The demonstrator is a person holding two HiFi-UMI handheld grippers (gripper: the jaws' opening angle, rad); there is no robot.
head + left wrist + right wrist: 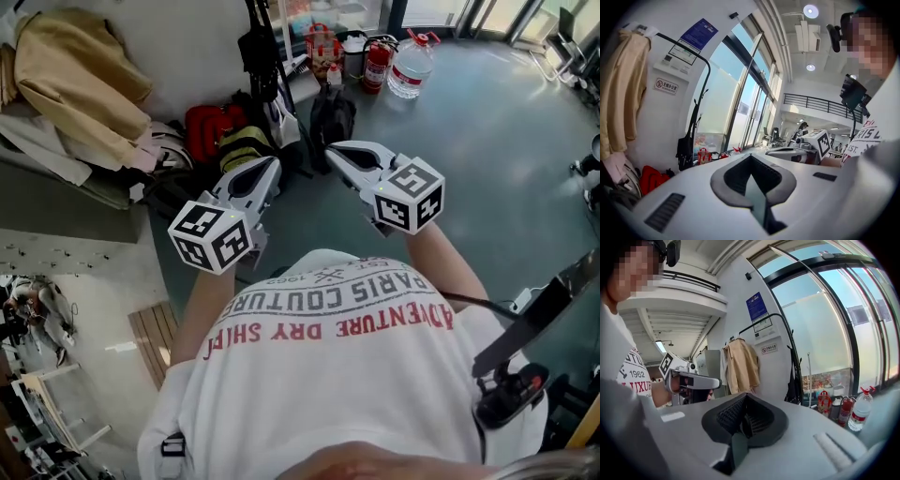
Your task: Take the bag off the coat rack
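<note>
The slim black shoulder bag [685, 151] hangs by its long strap from the black metal coat rack [706, 79]. The rack is an upright pole with an arched rail on top, standing against the white wall beside the tall glass windows. The bag sits low along the pole.

Both grippers are well short of it. The person in the white printed T-shirt [328, 375] holds them out roughly level, side by side and apart from each other. The left gripper [273, 165] has its white jaws pressed together with nothing between them. In the left gripper view the bag shows off to the left of the jaw tips and far beyond them, not in line with them. The right gripper [331, 150] is likewise clenched and empty (its dark ribbed pads meet at the tip). In the right gripper view the bag hangs to the right of the jaws, again far beyond them. Neither gripper touches the bag or the rack.

A tan cloth coat [621, 89] hangs at the other end of the arched rail. On the grey floor near the rack's foot lie a red fabric bag [211, 127] and a black backpack [330, 114]. Further along the window stand a red fire extinguisher [377, 64] and a clear plastic water bottle with a red cap [411, 64].
</note>
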